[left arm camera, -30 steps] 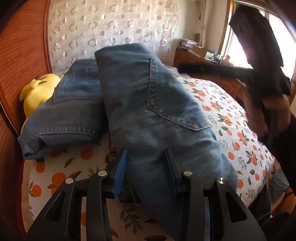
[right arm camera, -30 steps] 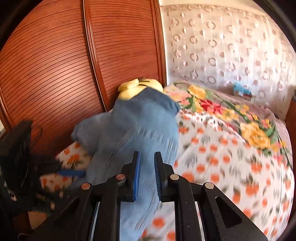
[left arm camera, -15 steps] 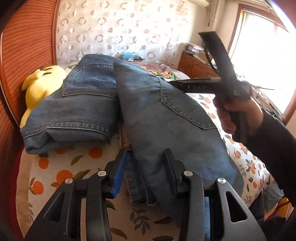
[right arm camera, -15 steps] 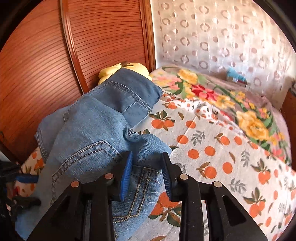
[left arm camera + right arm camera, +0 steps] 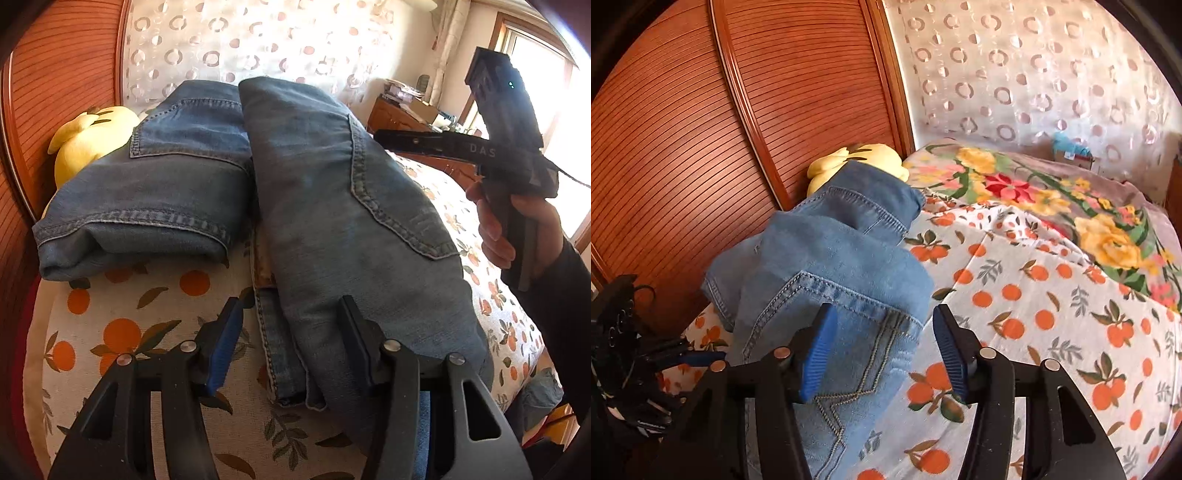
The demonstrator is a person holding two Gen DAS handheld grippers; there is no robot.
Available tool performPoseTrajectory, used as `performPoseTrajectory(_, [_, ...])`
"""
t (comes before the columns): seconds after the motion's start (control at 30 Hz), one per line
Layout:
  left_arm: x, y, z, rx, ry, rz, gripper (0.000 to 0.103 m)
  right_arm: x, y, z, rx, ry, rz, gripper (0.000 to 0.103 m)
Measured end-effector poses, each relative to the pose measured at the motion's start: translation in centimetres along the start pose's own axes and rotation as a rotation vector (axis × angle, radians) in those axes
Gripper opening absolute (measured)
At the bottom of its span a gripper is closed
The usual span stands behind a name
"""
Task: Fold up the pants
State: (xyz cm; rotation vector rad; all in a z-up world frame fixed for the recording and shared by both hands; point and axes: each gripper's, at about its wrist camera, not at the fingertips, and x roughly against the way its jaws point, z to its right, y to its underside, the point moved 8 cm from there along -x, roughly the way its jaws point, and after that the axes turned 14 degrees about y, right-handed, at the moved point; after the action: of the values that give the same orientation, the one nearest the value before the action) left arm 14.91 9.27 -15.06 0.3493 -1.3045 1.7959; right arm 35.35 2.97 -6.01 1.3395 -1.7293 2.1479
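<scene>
Left wrist view shows the folded blue denim jeans point(image 5: 354, 206) lying on the orange-print bed sheet point(image 5: 122, 321) beside another folded denim pair point(image 5: 155, 192). My left claw point(image 5: 291, 339) and right claw point(image 5: 884, 350) have just been opening, both released; folding looks finished.

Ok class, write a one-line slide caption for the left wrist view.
Left tool open over folded jeans on an orange-print bedsheet, beside another folded pair.

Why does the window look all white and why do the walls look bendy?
Left wrist view: sunlight overexposes the window to white glare. Right wrist view: the fisheye lens bows the straight wooden wardrobe door into curves; both pictures are sharp, corners black.
</scene>
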Motion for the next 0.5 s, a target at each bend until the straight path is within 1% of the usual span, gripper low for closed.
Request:
performPoseTrajectory(0.07, [-0.2, -0.1, -0.1, 0.004, 0.005, -0.001, 0.054, -0.5, 0.1, 0.5, -0.007, -0.007, -0.010, 0.062])
performPoseTrajectory(0.13, [-0.4, -0.2, -0.1, 0.008, 0.007, -0.005, 0.054, -1.4, -0.1, 0.9, -0.037, -0.041, -0.035, 0.065])
performPoseTrajectory(0.23, [-0.4, -0.3, -0.3, 0.006, 0.012, -0.005, 0.054, -1.8, -0.6, 1.7, -0.088, -0.098, -0.041, 0.066])
performPoseTrajectory(0.33, [-0.5, -0.3, -0.4, 0.009, 0.015, -0.005, 0.054, -1.3, -0.9, 1.6, -0.067, -0.121, -0.027, 0.067])
performPoseTrajectory(0.4, [-0.6, -0.3, -0.5, 0.006, 0.012, -0.004, 0.054, -1.4, -0.8, 1.0, -0.048, -0.141, -0.037, 0.068])
performPoseTrajectory(0.5, [-0.4, -0.2, -0.5, 0.007, 0.012, -0.001, 0.054, -2.0, -0.6, 1.1, -0.026, -0.121, -0.048, 0.073])
